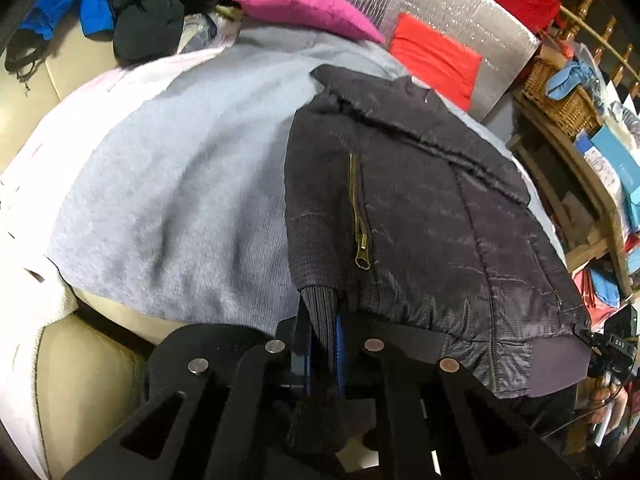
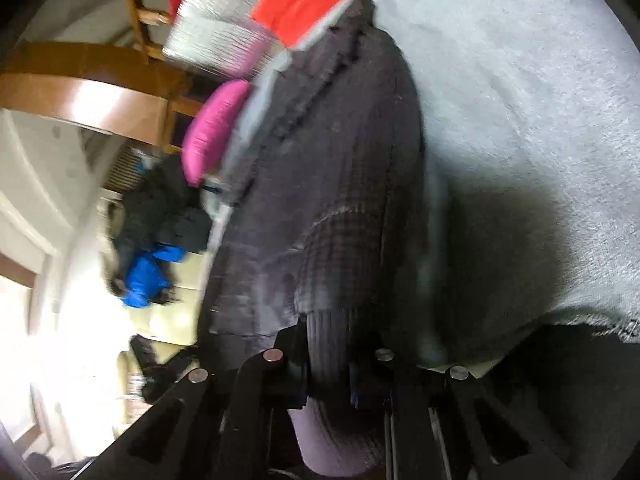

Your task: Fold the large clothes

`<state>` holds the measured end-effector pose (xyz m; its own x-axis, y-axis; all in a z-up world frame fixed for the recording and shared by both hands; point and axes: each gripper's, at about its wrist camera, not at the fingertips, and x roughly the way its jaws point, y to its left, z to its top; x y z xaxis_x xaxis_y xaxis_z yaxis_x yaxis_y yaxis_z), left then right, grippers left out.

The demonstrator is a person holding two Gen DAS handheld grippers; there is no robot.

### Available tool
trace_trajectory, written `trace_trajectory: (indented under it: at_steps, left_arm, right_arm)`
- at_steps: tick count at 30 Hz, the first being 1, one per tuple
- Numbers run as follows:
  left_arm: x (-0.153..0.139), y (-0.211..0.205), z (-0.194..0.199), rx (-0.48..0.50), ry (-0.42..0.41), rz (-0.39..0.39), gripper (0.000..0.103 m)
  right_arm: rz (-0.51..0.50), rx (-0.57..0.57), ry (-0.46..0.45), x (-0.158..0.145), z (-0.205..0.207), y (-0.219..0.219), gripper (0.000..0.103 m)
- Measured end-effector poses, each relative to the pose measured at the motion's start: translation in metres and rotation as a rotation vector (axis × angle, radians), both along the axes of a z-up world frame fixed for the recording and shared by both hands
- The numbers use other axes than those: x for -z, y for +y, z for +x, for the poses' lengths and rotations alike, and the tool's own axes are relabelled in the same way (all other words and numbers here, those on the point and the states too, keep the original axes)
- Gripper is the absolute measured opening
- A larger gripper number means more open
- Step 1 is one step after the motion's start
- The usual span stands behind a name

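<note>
A dark quilted jacket (image 1: 420, 216) with a brass pocket zipper (image 1: 360, 220) lies spread on a grey fleece blanket (image 1: 180, 180). In the left wrist view my left gripper (image 1: 320, 344) is shut on a ribbed knit cuff (image 1: 320, 312) at the jacket's near edge. The right wrist view is blurred and tilted. It shows the same jacket (image 2: 340, 184) running away along the grey blanket (image 2: 520, 140). My right gripper (image 2: 332, 364) is shut on a ribbed knit band (image 2: 328, 336) of the jacket. A hand with the other gripper's body (image 1: 612, 348) shows at the jacket's right corner.
The blanket covers a cream sofa (image 1: 80, 380). Behind it lie a pink cushion (image 1: 304, 4), a red cloth (image 1: 436, 60) against silver foil sheeting (image 1: 440, 0), and a pile of black and blue clothes (image 1: 140, 12). A wicker basket (image 1: 560, 96) and cluttered wooden shelves stand at the right.
</note>
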<state>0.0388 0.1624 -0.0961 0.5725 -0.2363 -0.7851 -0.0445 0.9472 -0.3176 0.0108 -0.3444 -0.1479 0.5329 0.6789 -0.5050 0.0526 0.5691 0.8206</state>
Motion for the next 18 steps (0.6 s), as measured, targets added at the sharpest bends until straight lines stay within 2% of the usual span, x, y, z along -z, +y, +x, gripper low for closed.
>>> trace_trajectory:
  at_steps: [2, 5, 9, 13, 18]
  left_arm:
    - [0.008, 0.003, 0.003, -0.005, 0.023, 0.000, 0.010]
    - [0.018, 0.002, 0.002, -0.014, 0.046, -0.011, 0.010]
    - [0.009, 0.001, -0.002, -0.007, 0.023, -0.008, 0.009]
    - [0.013, 0.005, -0.003, -0.009, 0.039, -0.022, 0.009]
    - [-0.007, 0.005, -0.007, -0.001, -0.011, -0.060, 0.009]
  right_arm:
    - [0.000, -0.007, -0.019, -0.004, -0.003, -0.003, 0.013]
    - [0.002, 0.003, 0.024, 0.010, -0.004, -0.007, 0.013]
    - [0.004, 0.014, 0.026, 0.011, -0.009, -0.005, 0.012]
    - [-0.015, 0.007, 0.020, 0.010, -0.007, -0.006, 0.012]
    - [0.006, 0.014, -0.011, 0.001, -0.010, -0.007, 0.011]
